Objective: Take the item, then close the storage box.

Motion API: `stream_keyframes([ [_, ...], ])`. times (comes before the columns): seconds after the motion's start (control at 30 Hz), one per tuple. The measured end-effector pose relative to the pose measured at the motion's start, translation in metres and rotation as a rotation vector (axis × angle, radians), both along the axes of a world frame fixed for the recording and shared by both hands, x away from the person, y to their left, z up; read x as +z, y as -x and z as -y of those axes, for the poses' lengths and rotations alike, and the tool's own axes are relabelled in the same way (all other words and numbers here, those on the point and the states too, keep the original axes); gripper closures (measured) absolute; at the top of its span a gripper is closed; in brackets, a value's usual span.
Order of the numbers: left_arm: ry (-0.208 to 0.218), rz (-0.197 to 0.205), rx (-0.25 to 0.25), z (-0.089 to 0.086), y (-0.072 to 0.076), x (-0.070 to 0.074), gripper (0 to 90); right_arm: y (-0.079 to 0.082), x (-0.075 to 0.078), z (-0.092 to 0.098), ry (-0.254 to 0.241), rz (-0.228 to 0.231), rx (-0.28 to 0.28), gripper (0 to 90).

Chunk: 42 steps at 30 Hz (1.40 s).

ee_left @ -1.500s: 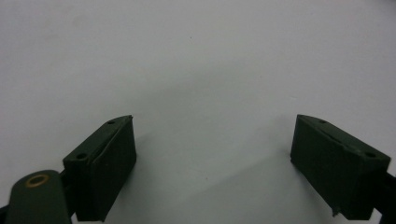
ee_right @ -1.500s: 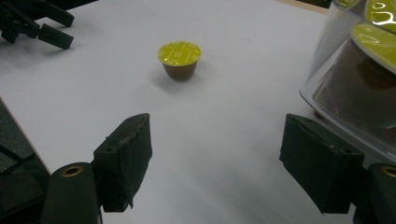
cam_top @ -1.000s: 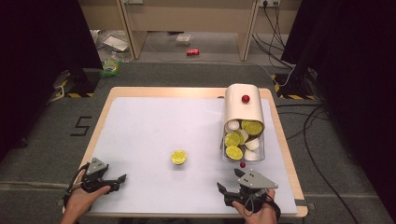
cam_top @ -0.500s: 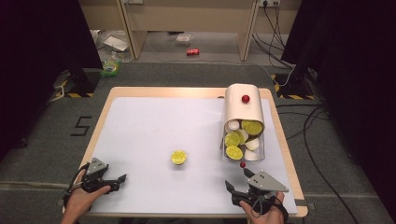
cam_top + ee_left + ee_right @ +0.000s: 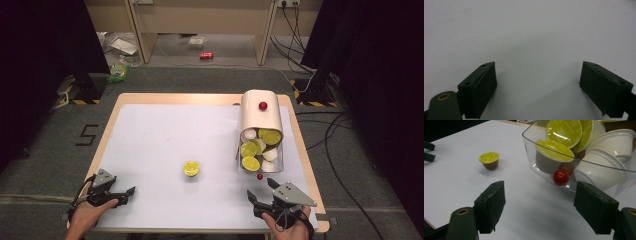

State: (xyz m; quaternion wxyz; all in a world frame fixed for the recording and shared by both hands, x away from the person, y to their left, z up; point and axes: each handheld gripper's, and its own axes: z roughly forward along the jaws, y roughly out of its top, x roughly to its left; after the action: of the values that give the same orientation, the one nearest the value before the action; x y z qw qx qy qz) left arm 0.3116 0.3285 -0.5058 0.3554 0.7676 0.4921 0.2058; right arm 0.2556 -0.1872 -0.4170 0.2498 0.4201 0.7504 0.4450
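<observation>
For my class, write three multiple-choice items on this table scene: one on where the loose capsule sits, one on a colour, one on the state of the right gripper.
1. Where does the single capsule stand?
A. inside the clear drawer
B. alone on the white table top, left of the drawer
C. between the left gripper's jaws

2. What colour is the knob on the front of the clear drawer?
A. red
B. blue
C. green

3. How does the right gripper stand?
A. shut on a capsule
B. shut on the knob
C. open, holding nothing

Answers: 1 B, it stands apart on the table. 2 A, the small ball is red. 3 C, bare table shows between its jaws.
</observation>
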Motion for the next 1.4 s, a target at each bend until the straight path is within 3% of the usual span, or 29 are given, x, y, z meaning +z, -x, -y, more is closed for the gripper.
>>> stream_keyframes([
  [0.57,0.002,0.001,0.001,0.0,0.0,0.0,13.2,-0.009,0.003,-0.001,0.016,0.016,-0.02,25.8],
  [0.93,0.0,0.001,0.0,0.0,0.0,0.0,13.1,-0.014,0.006,0.0,0.001,0.033,-0.049,26.0],
  [1.4,0.001,0.001,0.001,0.0,0.0,0.0,13.1,-0.021,0.009,-0.001,0.016,0.047,-0.041,26.0],
])
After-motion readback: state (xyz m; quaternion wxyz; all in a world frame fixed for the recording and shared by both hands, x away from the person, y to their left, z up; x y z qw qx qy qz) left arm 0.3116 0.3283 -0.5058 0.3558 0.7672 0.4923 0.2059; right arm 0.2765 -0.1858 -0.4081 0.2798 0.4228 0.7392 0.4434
